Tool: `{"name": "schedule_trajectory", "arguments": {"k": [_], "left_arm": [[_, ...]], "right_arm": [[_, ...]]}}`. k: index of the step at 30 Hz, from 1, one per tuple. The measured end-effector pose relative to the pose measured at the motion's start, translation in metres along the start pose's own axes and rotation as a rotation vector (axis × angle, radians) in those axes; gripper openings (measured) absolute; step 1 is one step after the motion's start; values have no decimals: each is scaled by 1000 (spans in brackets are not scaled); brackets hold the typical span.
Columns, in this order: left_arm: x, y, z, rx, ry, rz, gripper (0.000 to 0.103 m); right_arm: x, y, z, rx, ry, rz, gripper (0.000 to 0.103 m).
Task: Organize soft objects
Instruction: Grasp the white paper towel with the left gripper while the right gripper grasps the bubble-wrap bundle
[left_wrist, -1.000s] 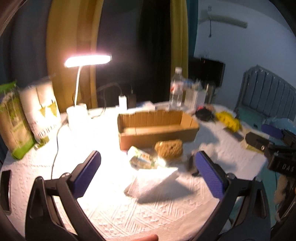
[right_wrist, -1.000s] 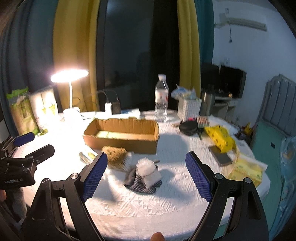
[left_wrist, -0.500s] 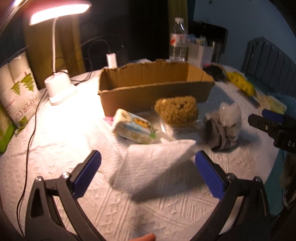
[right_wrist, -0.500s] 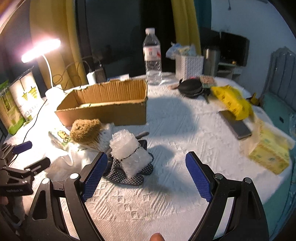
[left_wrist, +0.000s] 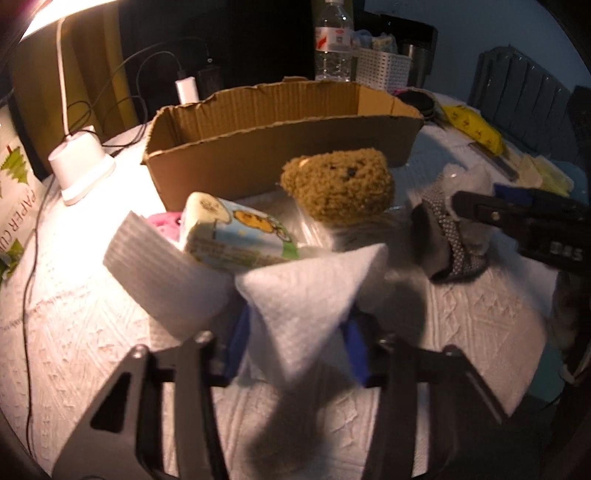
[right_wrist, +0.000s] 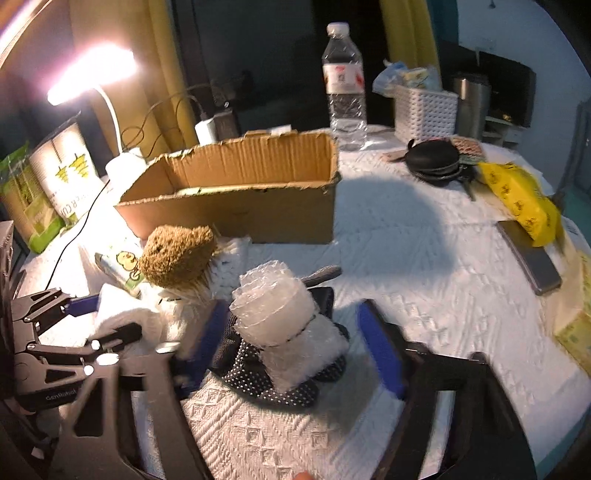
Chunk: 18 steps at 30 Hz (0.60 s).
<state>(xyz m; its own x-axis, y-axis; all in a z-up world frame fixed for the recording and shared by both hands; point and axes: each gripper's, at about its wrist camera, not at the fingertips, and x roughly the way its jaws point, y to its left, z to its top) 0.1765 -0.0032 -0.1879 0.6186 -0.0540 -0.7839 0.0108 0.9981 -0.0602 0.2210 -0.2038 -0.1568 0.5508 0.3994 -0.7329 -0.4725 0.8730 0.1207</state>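
While the lit white desk lamp (right_wrist: 110, 122) is throwing a hard glare over the white embossed tablecloth (right_wrist: 424, 258), the left gripper (left_wrist: 295, 332) is pinching a folded white paper towel (left_wrist: 306, 291) between its blue pads (left_wrist: 356, 349) — jaws narrowed onto the sheet, whose pointed corner is sticking up toward the camera. Just beyond it, a printed pack of tissues with cartoon figures (left_wrist: 236, 232) is lying tilted on the cloth, touching the towel, and a brown shaggy sponge (left_wrist: 340, 184) is sitting beside it, right in front of the open brown cardboard box (left_wrist: 280, 136).

The right gripper (right_wrist: 299, 350) is straddling a roll of clear bubble wrap (right_wrist: 284, 317) that is resting on a dark dotted fabric piece (right_wrist: 280, 387). Its blue pads (right_wrist: 380, 350) are standing on either side of the roll, part-way closed; whether they are touching it I cannot tell, since the near pad is blurred.

Farther back a clear plastic water bottle (right_wrist: 343, 85) and a white woven basket (right_wrist: 424, 110) are standing behind the box — well apart from both grippers.
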Motion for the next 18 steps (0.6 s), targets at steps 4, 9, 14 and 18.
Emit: {"name": "schedule_trajectory", "arguments": {"k": [4,9,14,18], "left_arm": [[-5,3,0,-4,-4,-67,16],[-30,2,5,-2,-63,-103,14],[-61,2,19,-11,-137,-129,14],[-82,1,31,-9,-192,-147,14]], "right_arm": [[-3,4,2,0,-8,13,49],[-22,10,9,-9,-58,0,48],[-45,17,20,-27,-110,-15,48],[-61,20,30,-38,-152,-20,48]]}}
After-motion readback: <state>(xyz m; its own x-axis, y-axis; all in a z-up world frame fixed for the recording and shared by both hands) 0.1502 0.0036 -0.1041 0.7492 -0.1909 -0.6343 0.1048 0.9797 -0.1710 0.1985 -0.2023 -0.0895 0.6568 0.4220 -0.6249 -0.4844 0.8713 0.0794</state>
